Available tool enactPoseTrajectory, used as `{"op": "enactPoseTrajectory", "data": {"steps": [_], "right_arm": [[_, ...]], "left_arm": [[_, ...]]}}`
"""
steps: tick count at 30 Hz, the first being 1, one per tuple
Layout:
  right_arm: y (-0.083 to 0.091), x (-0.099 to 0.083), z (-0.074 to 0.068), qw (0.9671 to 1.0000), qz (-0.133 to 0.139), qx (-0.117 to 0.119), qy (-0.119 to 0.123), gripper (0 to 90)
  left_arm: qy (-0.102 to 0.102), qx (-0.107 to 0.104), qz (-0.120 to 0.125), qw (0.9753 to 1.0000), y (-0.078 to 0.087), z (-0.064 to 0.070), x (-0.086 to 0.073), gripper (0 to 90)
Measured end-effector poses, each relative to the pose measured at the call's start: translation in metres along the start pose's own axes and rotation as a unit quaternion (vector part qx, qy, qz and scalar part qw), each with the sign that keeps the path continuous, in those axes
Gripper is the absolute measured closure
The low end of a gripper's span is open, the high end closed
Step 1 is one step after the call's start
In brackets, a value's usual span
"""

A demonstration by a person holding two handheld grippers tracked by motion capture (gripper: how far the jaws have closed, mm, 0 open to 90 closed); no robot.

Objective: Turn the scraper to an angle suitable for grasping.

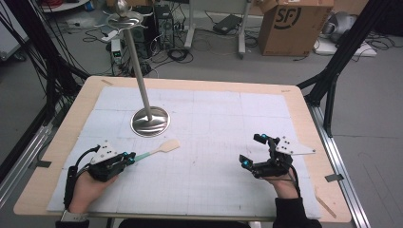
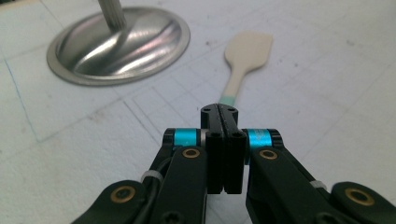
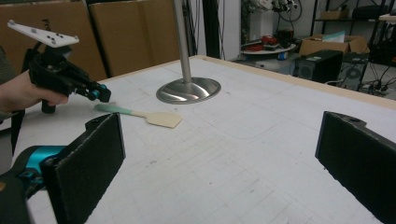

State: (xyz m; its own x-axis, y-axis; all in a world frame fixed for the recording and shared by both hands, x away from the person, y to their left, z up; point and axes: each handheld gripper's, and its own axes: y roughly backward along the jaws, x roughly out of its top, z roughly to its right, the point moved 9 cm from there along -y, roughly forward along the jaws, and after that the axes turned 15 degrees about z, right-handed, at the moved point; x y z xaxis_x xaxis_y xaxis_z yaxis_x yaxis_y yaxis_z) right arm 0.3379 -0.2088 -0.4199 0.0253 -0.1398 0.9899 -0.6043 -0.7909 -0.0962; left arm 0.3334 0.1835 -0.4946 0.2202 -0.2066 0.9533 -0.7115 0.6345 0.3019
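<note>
Left tool (image 2: 224, 112) clamped on spatula (image 2: 246, 58) handle, blade pointing ahead beside stand base (image 2: 119, 44), right tool (image 1: 256, 151) wide apart

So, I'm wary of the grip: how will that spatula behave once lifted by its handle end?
The spatula looks thin and flat, so probably light. The left claw is shut on the handle's far end, so the blade may droop or swing. Being flat, it shouldn't roll.

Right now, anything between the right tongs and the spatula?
Nothing. In the high view, bare white mat runs from the open right tongs to the spatula, held by its green handle in the left tongs. The metal stand sits behind.
</note>
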Motion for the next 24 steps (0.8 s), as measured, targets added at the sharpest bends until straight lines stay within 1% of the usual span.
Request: {"op": "enactPoseTrajectory", "data": {"steps": [1, 2, 3, 7, 10, 12, 13, 15, 17, 18, 19, 20, 22, 23, 24], "right_arm": [[0.0, 0.0, 0.0, 1.0, 0.0, 0.0, 0.001, 0.6], [0.0, 0.0, 0.0, 1.0, 0.0, 0.0, 0.001, 0.6], [0.0, 0.0, 0.0, 1.0, 0.0, 0.001, 0.0, 0.6], [-0.001, -0.001, -0.002, 1.0, -0.004, 0.007, 0.0, 0.6], [-0.002, -0.002, -0.002, 1.0, -0.004, 0.007, 0.003, 0.6], [-0.002, -0.002, -0.001, 1.0, -0.004, 0.005, 0.002, 0.6], [-0.002, -0.002, -0.002, 1.0, -0.005, 0.005, 0.001, 0.6], [-0.001, -0.003, -0.003, 1.0, -0.007, 0.006, -0.002, 0.6], [-0.002, -0.003, -0.002, 1.0, -0.007, 0.005, 0.001, 0.6], [-0.002, -0.004, -0.002, 0.9999, -0.009, 0.006, 0.0, 0.6], [-0.002, -0.004, -0.002, 0.9999, -0.008, 0.006, 0.0, 0.6], [-0.002, -0.004, -0.002, 0.9999, -0.01, 0.006, -0.001, 0.6], [-0.003, -0.005, -0.003, 0.9999, -0.011, 0.008, -0.001, 0.6], [-0.003, -0.005, -0.003, 0.9999, -0.012, 0.008, -0.001, 0.6], [-0.003, -0.005, -0.003, 0.9999, -0.012, 0.008, -0.001, 0.6]], "left_arm": [[0.0, -0.002, -0.007, 1.0, -0.001, 0.001, -0.002, 89.5], [0.0, -0.002, -0.007, 1.0, -0.001, 0.001, -0.002, 89.6], [0.002, -0.011, -0.019, 0.9998, -0.002, 0.003, -0.006, 89.6], [0.0, -0.008, -0.02, 0.9998, -0.003, 0.003, -0.006, 89.6], [0.003, -0.006, -0.022, 0.9997, -0.003, 0.002, -0.007, 89.6], [0.008, 0.004, -0.024, 0.9997, -0.003, 0.0, -0.007, 89.6], [0.008, 0.007, -0.026, 0.9996, -0.003, -0.001, -0.008, 89.6], [0.008, 0.024, -0.029, 0.9993, -0.004, -0.006, -0.008, 89.6], [0.019, 0.038, -0.035, 0.9985, -0.004, -0.011, -0.009, 89.6], [0.024, 0.054, -0.038, 0.9975, -0.005, -0.017, -0.01, 89.6], [0.027, 0.058, -0.038, 0.9972, -0.005, -0.018, -0.01, 89.6], [0.027, 0.058, -0.038, 0.9972, -0.005, -0.018, -0.01, 89.6], [0.034, 0.061, -0.038, 0.9968, -0.005, -0.02, -0.01, 89.6], [0.035, 0.059, -0.037, 0.997, -0.004, -0.02, -0.01, 89.7], [0.032, 0.053, -0.033, 0.9976, -0.004, -0.018, -0.009, 89.6]]}}
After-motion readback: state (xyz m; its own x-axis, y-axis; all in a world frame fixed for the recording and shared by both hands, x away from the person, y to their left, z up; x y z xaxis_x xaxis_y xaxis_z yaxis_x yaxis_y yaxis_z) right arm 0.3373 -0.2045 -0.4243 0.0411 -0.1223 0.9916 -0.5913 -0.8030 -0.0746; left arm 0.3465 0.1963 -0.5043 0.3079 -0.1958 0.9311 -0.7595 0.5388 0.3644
